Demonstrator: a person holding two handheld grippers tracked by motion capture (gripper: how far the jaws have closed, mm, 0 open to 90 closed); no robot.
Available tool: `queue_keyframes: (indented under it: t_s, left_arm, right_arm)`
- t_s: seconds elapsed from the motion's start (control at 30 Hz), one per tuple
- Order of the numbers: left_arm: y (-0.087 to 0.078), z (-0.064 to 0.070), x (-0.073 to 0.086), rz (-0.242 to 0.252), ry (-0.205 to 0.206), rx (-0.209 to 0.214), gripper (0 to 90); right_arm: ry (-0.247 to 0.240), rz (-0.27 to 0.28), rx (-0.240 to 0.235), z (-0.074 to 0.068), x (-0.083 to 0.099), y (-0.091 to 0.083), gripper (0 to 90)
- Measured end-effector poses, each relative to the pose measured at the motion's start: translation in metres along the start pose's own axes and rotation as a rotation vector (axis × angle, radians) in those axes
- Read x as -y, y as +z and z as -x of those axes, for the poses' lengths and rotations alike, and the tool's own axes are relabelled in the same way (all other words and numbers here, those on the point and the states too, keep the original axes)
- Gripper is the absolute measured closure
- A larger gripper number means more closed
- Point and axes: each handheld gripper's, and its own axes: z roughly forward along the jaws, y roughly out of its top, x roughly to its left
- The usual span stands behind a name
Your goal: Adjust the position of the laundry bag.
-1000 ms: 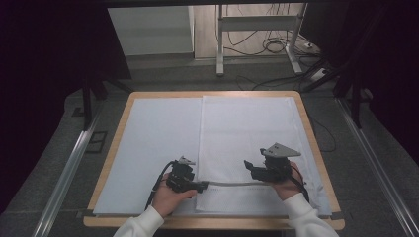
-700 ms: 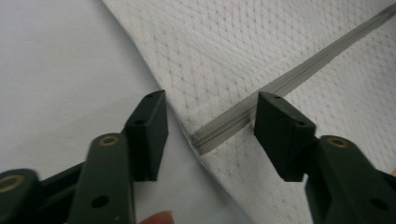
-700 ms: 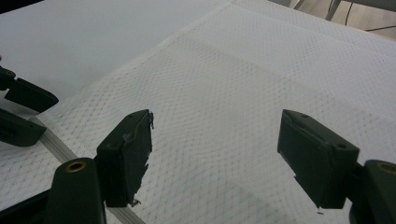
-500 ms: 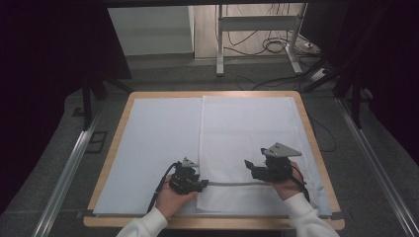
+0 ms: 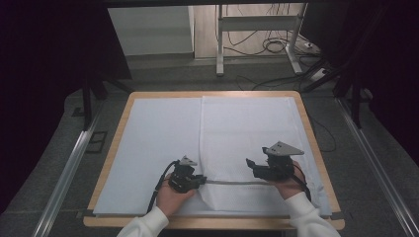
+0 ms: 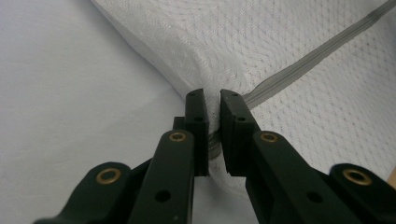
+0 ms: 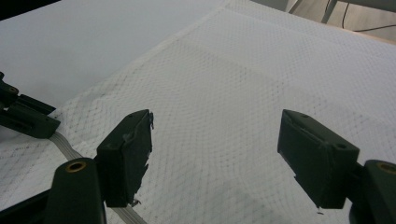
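Pinching the white mesh cloth (image 6: 299,88) at its left near edge by the grey band, the left tool (image 6: 212,119) is clamped shut; the right tool (image 7: 215,154) hovers wide open, holding nothing, over bare cloth near the table (image 5: 316,143) edge.

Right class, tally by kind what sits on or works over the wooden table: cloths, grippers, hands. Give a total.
Cloths: 2, a smooth sheet and a textured towel
Grippers: 2, left gripper, right gripper
Hands: 2, left hand, right hand
Total: 6
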Motion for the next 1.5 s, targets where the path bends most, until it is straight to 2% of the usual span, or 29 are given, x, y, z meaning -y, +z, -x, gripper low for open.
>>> queue_keyframes:
  t_s: [0.27,0.33,0.37,0.43,0.47,0.57,0.7,0.73,0.8,0.83,0.9,0.93,0.97,1.0,1.03,1.07,1.1,1.13,1.5]
  left_arm:
    - [-0.003,-0.003,0.0,0.009,-0.019,0.031,83.6]
    - [-0.004,-0.004,0.0,0.013,-0.022,0.038,83.6]
    - [-0.004,-0.004,0.0,0.013,-0.019,0.039,83.7]
    - [-0.003,-0.004,0.0,0.012,-0.017,0.043,83.7]
    - [-0.002,-0.004,0.0,0.013,-0.019,0.044,83.8]
    - [-0.002,-0.005,0.0,0.007,-0.01,0.047,83.9]
    - [-0.003,-0.006,0.0,0.016,-0.019,0.053,84.0]
    - [-0.003,-0.006,-0.001,0.022,-0.02,0.055,84.1]
    - [-0.003,-0.006,-0.001,0.021,-0.025,0.054,84.1]
    - [-0.002,-0.005,-0.001,0.02,-0.023,0.053,84.1]
    - [-0.002,-0.005,-0.001,0.019,-0.022,0.049,84.1]
    - [-0.002,-0.005,-0.001,0.017,-0.02,0.05,84.1]
    - [-0.002,-0.005,-0.001,0.017,-0.021,0.05,84.1]
    - [-0.002,-0.005,-0.002,0.016,-0.02,0.05,84.1]
    - [-0.002,-0.005,-0.001,0.018,-0.022,0.05,84.1]
    - [-0.002,-0.005,-0.001,0.02,-0.023,0.05,84.2]
    - [-0.002,-0.005,-0.001,0.02,-0.02,0.048,84.2]
    - [-0.003,-0.005,-0.001,0.021,-0.022,0.047,84.1]
    - [-0.003,-0.005,-0.001,0.022,-0.017,0.046,84.2]
  right_arm:
    - [0.044,-0.047,-0.005,0.007,-0.014,-0.006,25.7]
    - [0.05,-0.062,0.008,0.013,-0.022,-0.011,25.9]
    - [0.072,-0.07,0.004,0.02,-0.03,-0.017,26.0]
    - [0.079,-0.071,0.004,0.023,-0.034,-0.02,26.2]
    - [0.083,-0.063,0.03,0.027,-0.04,-0.027,26.7]
    - [0.096,-0.046,0.036,0.031,-0.042,-0.034,27.6]
    - [0.099,-0.05,0.055,0.04,-0.035,-0.045,28.4]
    - [0.102,-0.067,0.056,0.045,-0.027,-0.048,29.1]
    - [0.1,-0.083,0.059,0.049,-0.022,-0.049,29.2]
    - [0.095,-0.11,0.084,0.057,-0.012,-0.051,29.7]
    - [0.098,-0.122,0.095,0.062,-0.007,-0.052,30.0]
    - [0.123,-0.137,0.112,0.074,0.002,-0.054,30.5]
    - [0.123,-0.137,0.112,0.074,0.002,-0.054,30.5]
    - [0.144,-0.143,0.12,0.083,0.006,-0.055,30.8]
    - [0.144,-0.143,0.12,0.083,0.006,-0.055,30.8]
    - [0.169,-0.154,0.128,0.091,0.011,-0.056,30.8]
    - [0.169,-0.154,0.128,0.091,0.011,-0.056,30.8]
    - [0.19,-0.172,0.13,0.098,0.016,-0.056,30.8]
    - [0.242,-0.194,0.155,0.114,0.028,-0.058,32.9]
